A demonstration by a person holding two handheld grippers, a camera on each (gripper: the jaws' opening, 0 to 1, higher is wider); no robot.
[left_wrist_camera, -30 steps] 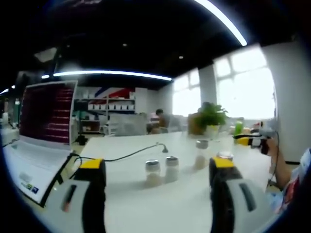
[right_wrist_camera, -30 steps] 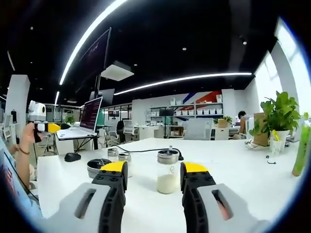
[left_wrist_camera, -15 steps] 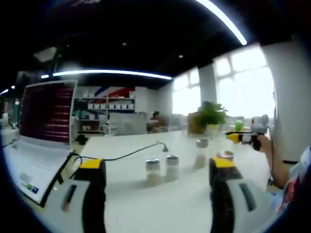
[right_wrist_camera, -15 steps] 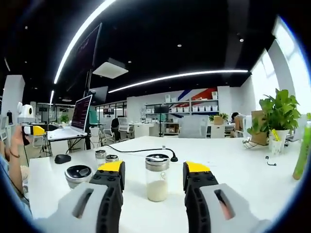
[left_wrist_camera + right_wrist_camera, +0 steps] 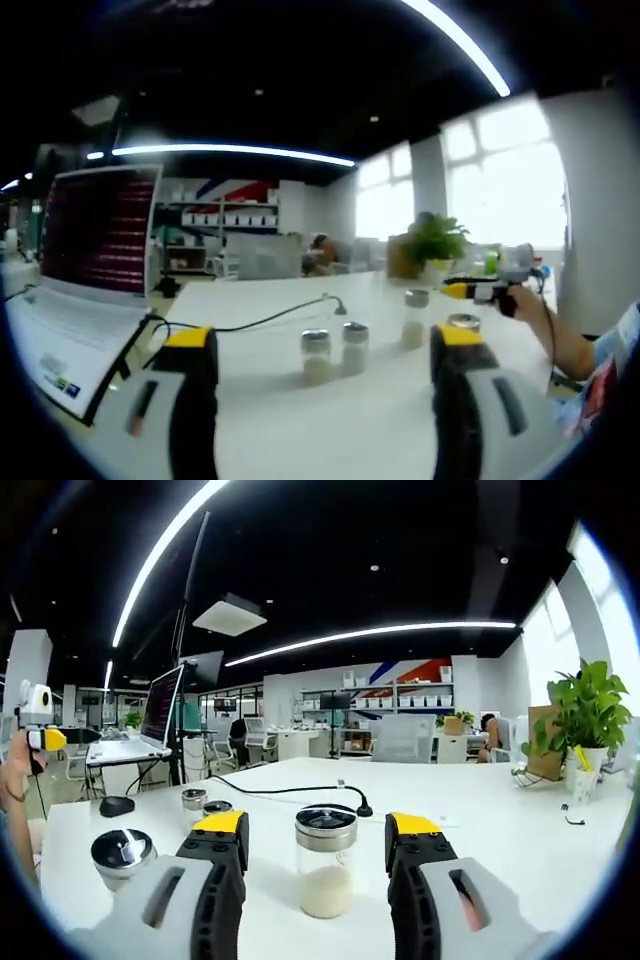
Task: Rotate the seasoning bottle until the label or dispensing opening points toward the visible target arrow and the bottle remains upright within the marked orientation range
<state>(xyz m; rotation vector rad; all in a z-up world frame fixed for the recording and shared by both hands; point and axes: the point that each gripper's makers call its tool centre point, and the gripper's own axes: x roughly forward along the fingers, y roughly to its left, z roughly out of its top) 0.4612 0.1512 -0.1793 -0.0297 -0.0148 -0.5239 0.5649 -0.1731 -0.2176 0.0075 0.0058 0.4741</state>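
A clear seasoning bottle with a metal lid and white powder in its lower half stands upright on the white table. It sits between the two jaws of my right gripper, which is open, with a gap on each side. In the left gripper view the same bottle stands far right of centre, and the right gripper hovers just beyond it in a hand. My left gripper is open and holds nothing. Two small shakers stand ahead of it.
A short jar with a shiny lid stands to the left of the right gripper. Two small shakers, a mouse and a laptop lie farther left. A black cable crosses the table. A potted plant stands at the right.
The right gripper has come closer to the seasoning bottle, which now sits lower and larger between its jaws. In the left gripper view the right gripper has shifted left toward the bottle.
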